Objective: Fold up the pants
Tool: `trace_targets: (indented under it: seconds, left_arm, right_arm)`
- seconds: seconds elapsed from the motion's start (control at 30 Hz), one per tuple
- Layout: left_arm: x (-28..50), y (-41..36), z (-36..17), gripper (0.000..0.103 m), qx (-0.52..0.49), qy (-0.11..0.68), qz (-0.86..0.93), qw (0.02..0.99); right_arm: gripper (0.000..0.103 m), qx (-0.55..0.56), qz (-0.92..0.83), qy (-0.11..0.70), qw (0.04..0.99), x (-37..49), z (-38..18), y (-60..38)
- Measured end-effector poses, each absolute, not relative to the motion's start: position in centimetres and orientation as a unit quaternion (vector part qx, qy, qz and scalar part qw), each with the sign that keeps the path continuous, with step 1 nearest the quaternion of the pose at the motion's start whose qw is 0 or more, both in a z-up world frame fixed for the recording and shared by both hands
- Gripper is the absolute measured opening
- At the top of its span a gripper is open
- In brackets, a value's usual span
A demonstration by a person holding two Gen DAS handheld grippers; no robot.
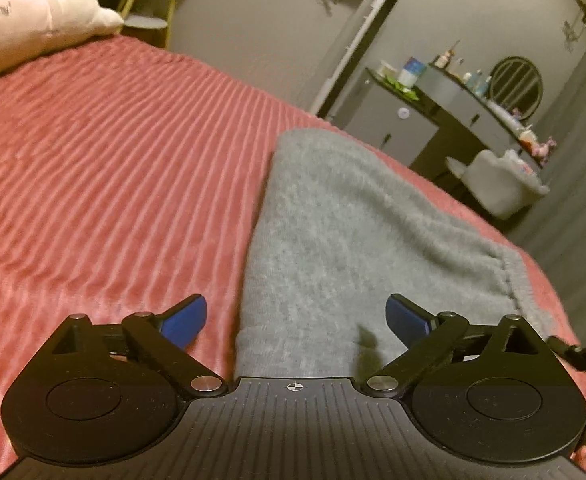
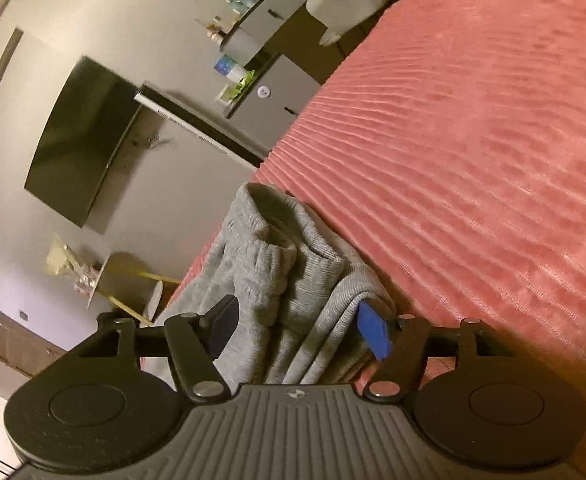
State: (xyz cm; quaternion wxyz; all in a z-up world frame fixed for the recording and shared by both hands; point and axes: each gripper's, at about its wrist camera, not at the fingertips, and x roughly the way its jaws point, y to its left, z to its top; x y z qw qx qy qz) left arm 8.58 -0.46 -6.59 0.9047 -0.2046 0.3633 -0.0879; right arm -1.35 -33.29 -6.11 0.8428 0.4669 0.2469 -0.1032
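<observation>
Left wrist view: the left tongs [image 1: 296, 320] hang wide apart over the near end of the grey pants [image 1: 357, 232], one blue pad on either side, neither touching the cloth. The pants lie folded on the red ribbed bed [image 1: 113, 152], running from the near edge toward the far right. A white pillow [image 1: 33, 20] sits at the far left of the bed. Past the bed's right edge stand a grey cabinet [image 1: 393, 120] with bottles and small items on its top, a round mirror [image 1: 516, 82] and a pale chair [image 1: 501, 184]; those small items are too blurred to name. The near end of the pants is cut off by the tongs' body.

Right wrist view: the right tongs [image 2: 299, 330] are closed to a narrow gap on a bunched stack of pants layers [image 2: 289, 280], with the right blue pad against the outer fold; the left pad is dark and partly hidden by cloth. The stack hangs at the bed's edge [image 2: 473, 140]. A dark TV [image 2: 81, 140] hangs on the wall at the far left, with flowers [image 2: 69, 268] on a small stand below it.
</observation>
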Motion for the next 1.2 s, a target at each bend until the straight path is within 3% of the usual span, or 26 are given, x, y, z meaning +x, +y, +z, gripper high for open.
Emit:
trace_targets:
  seconds: [0.27, 0.33, 0.4, 0.43, 0.6, 0.63, 0.73, 0.87, 0.97, 1.0, 1.2]
  left_arm:
    - [8.1, -2.0, -5.1, 0.1, -0.16, 0.329, -0.062, 0.929]
    - [7.5, -3.4, -4.2, 0.1, -0.136, 0.291, -0.082, 0.944]
    - [7.2, -4.8, -3.7, 0.101, -0.106, 0.252, -0.123, 0.954]
    - [7.2, -5.6, -3.7, 0.101, -0.088, 0.245, -0.142, 0.955]
    - [10.0, -8.0, -6.9, 0.101, 0.002, 0.315, -0.108, 0.943]
    - [10.5, -7.9, -7.4, 0.102, 0.01, 0.324, -0.089, 0.942]
    - [11.3, -6.2, -7.0, 0.102, -0.025, 0.321, -0.067, 0.944]
    - [12.1, -5.1, -5.7, 0.101, -0.059, 0.304, -0.055, 0.949]
    - [12.7, -6.2, -6.4, 0.101, -0.033, 0.33, -0.063, 0.941]
    - [13.0, -6.1, -6.9, 0.101, -0.026, 0.339, -0.06, 0.938]
    - [13.7, -4.6, -7.9, 0.103, -0.074, 0.365, -0.077, 0.925]
  right_arm:
    - [0.065, 0.429, -0.13, 0.189, 0.874, -2.8, -2.8, -33.5]
    - [0.063, 0.378, -0.075, 0.186, 0.904, -1.6, -2.1, -31.6]
    - [0.056, 0.311, -0.032, 0.218, 0.925, 0.8, -2.4, -28.9]
    - [0.048, 0.271, -0.016, 0.239, 0.932, 2.2, -2.9, -27.4]
    - [0.044, 0.11, -0.008, 0.288, 0.951, 6.8, -5.0, -22.9]
    - [0.041, 0.079, -0.016, 0.289, 0.954, 7.3, -5.4, -22.6]
    - [0.0, 0.023, -0.065, 0.288, 0.955, 7.4, -6.2, -23.0]
    - [0.0, 0.122, -0.071, 0.283, 0.949, 6.8, -4.7, -25.2]
    - [0.024, 0.108, -0.059, 0.252, 0.96, 7.7, -2.7, -23.3]
    - [0.027, 0.111, -0.043, 0.258, 0.959, 8.8, -2.5, -22.8]
    - [0.028, 0.073, 0.0, 0.379, 0.922, 17.2, -4.9, -19.5]
